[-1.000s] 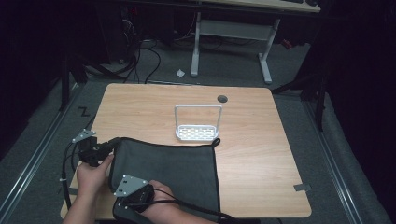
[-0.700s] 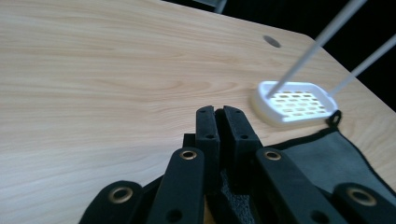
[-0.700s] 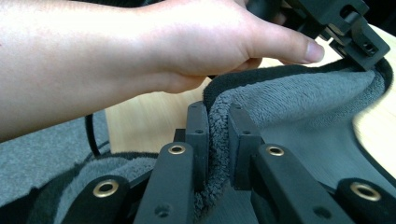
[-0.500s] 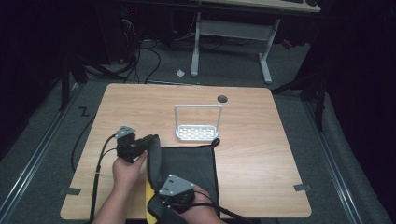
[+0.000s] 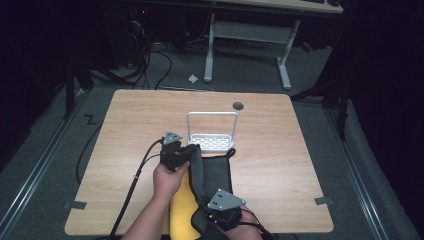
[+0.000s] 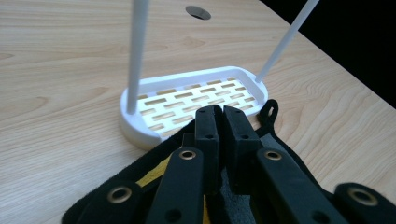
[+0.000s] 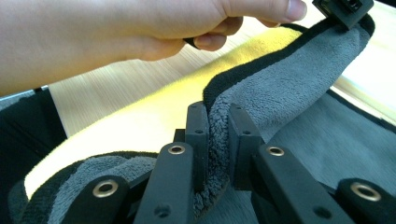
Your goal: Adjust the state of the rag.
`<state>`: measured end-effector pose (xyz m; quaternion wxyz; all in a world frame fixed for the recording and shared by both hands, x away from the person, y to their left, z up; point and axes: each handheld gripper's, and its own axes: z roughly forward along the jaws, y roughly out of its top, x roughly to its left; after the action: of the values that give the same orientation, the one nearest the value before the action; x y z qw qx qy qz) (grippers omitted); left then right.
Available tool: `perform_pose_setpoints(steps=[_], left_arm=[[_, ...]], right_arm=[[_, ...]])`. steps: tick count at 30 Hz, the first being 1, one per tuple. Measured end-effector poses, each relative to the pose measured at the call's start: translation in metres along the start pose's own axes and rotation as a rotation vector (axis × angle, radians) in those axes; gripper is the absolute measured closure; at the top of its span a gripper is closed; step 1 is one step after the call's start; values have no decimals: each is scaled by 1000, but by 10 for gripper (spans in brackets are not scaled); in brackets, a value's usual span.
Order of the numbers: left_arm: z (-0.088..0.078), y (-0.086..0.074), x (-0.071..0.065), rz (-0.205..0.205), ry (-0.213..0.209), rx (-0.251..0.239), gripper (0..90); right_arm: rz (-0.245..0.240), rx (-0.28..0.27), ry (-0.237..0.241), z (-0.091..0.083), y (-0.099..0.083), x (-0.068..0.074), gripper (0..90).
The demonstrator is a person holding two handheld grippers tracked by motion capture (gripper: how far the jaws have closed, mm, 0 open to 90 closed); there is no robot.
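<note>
A grey cloth [image 5: 216, 172] with a black hem lies on the wooden table [image 5: 295, 165], its left side lifted over so the yellow underside [image 5: 181, 212] shows. My left gripper [image 5: 194, 150] is shut on the cloth's far corner, right beside the white rack [image 5: 212, 142]. In the left gripper view the jaws [image 6: 222, 116] meet over the black hem [image 6: 275, 140], with the rack [image 6: 187, 100] just ahead. My right gripper [image 5: 214, 212] is shut on the cloth's near edge. In the right gripper view its jaws [image 7: 217, 116] pinch the grey pile [image 7: 289, 88], and the left hand [image 7: 116, 32] sits above.
The rack has a tall white wire handle [image 5: 212, 115]. A round cable hole [image 5: 238, 105] sits near the table's far edge. Beyond the table stands a white desk frame [image 5: 247, 35], with cables [image 5: 150, 65] on the floor. The table's right half is bare wood.
Both grippers have moved right across the table with the cloth's left edge, folding it over. The yellow underside has come into sight. The left gripper now sits by the rack.
</note>
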<state>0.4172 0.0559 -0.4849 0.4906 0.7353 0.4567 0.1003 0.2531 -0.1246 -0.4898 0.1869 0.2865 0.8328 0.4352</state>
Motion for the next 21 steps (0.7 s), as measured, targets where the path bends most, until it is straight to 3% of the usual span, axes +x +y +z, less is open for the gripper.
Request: perform_pose_setpoints(steps=[15,21], left_arm=[[19,2,-16,23,1,40,844],[33,0,-31,55,-26,68,840]], right_arm=[[12,39,-52,-16,-21,-14,802],[25,63,-70,-26,-36,-19,760]])
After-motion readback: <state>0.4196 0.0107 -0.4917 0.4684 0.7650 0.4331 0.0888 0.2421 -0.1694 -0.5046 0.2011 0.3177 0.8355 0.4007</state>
